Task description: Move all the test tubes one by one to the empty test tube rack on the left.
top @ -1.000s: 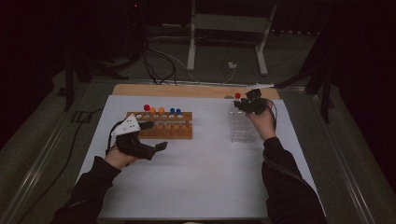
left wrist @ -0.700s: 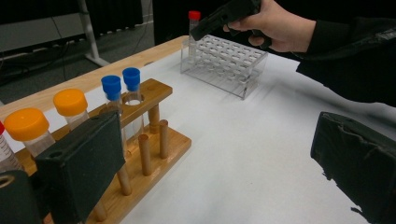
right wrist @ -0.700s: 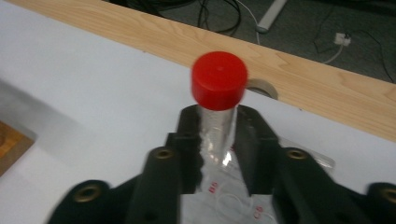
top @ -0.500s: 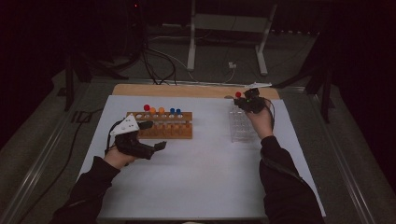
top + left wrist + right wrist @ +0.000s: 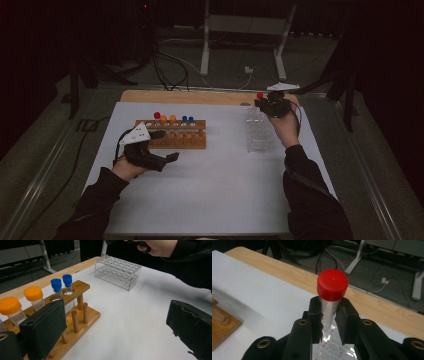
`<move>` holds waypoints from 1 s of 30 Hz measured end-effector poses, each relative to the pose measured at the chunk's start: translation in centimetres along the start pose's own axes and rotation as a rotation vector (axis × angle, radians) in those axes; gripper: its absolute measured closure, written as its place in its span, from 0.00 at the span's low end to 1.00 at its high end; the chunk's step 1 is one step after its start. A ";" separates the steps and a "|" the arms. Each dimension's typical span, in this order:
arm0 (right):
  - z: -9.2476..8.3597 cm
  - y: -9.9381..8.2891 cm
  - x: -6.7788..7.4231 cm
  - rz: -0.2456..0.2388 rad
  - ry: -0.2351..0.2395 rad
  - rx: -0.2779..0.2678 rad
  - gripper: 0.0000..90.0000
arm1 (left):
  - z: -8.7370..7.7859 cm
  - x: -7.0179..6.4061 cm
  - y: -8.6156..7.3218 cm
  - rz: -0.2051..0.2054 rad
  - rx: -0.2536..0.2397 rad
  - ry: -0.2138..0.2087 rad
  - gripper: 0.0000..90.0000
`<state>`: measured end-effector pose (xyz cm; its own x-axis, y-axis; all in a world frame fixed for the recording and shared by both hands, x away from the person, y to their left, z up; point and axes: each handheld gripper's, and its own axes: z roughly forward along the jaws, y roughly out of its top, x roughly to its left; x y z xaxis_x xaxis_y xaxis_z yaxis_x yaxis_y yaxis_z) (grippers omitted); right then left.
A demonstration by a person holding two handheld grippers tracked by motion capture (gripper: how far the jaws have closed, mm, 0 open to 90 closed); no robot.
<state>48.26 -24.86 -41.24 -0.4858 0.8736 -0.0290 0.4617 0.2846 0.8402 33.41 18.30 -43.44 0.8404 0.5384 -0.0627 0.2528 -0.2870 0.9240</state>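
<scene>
right gripper [image 5: 329, 322] clenched on a red-capped tube [image 5: 331, 296] above the clear rack [image 5: 260, 132]; left gripper [image 5: 167, 146] released beside the wooden rack [image 5: 175, 140].

the wooden rack holds capped tubes: red [image 5: 157, 115], orange [image 5: 167, 119] and blue [image 5: 187, 119] in the high view. the left gripper view shows two orange caps [image 5: 21, 298] and two blue caps [image 5: 61, 281] close up, an unfilled hole at the rack's end, and the clear rack's [image 5: 117, 271] grid of wells, with the tube's lower end just over its far corner. the right gripper view shows the pads pressing the tube just under its cap, the clear rack below. a white sheet [image 5: 215, 170] covers the wooden table [image 5: 200, 96]; beyond lie cables [image 5: 170, 70] and a stand's metal legs [image 5: 245, 45] on a dark floor.
</scene>
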 end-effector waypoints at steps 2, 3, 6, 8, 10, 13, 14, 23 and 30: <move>-0.6 0.2 0.3 -0.022 -0.013 -0.010 0.83 | 0.0 0.0 0.0 0.001 0.003 0.001 0.04; -0.9 0.3 0.4 -0.028 -0.013 -0.017 0.83 | 0.0 0.0 0.1 -0.002 0.002 -0.001 0.04; -1.9 0.6 0.8 -0.038 -0.007 -0.039 0.83 | 0.0 -0.1 0.2 -0.008 0.002 -0.004 0.04; -2.6 0.7 1.2 -0.035 0.015 -0.056 0.83 | 0.0 -0.2 0.4 -0.012 -0.001 -0.010 0.04; -3.1 0.6 1.7 -0.051 0.027 -0.062 0.83 | 0.0 -0.3 0.5 -0.008 -0.001 -0.014 0.04; -3.7 0.2 2.7 -0.062 0.055 -0.067 0.83 | 0.1 -0.5 0.8 -0.004 -0.003 -0.018 0.04; -4.0 0.1 3.0 -0.071 0.065 -0.071 0.83 | 0.2 -0.5 0.9 0.001 0.000 -0.017 0.04; -5.6 -1.6 6.1 -0.111 0.151 -0.074 0.83 | 0.5 -0.9 1.5 -0.011 0.008 -0.042 0.04; -6.4 -3.2 8.4 -0.132 0.211 -0.060 0.83 | 1.0 -1.3 1.8 -0.021 0.013 -0.060 0.05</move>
<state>37.96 -21.00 -40.67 -0.6859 0.7270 -0.0323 0.3421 0.3612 0.8675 33.26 16.30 -42.03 0.8621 0.4958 -0.1046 0.2762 -0.2867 0.9173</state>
